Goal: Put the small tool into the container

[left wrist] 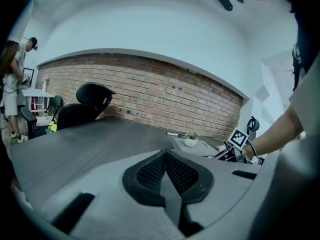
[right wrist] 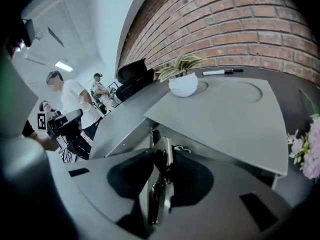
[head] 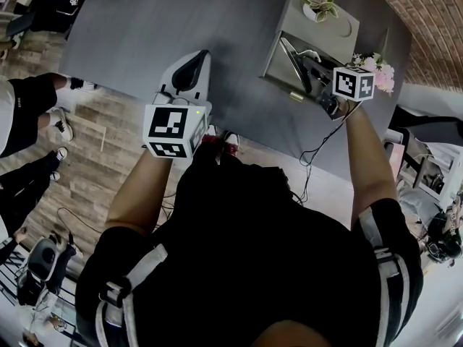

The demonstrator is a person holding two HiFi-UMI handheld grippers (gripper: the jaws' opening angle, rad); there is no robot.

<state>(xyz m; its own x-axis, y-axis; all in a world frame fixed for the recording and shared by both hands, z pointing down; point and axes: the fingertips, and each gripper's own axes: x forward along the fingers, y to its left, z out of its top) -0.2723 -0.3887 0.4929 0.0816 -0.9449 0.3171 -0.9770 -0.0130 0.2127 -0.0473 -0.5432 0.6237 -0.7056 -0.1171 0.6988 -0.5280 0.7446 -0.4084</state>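
The small tool point(right wrist: 161, 176), a slim metal piece, stands upright between the dark pads of my right gripper point(right wrist: 159, 156), which is shut on it. Its tip reaches just past the front edge of the grey container point(right wrist: 235, 114). In the head view the right gripper point(head: 324, 87) hovers over the container's open compartment point(head: 288, 62) on the dark table. My left gripper point(head: 189, 69) hangs over the near table edge, well left of the container. Its mesh pads point(left wrist: 165, 171) meet with nothing between them.
On the container's lid stand a potted plant point(head: 320, 6) and a marker pen point(right wrist: 222, 72). Pink flowers point(head: 377, 69) are just right of the container. A cable point(head: 311, 154) trails off the table point(head: 181, 20). People point(head: 22, 114) stand on the wooden floor at left, and an office chair point(left wrist: 87, 106) is at the far side.
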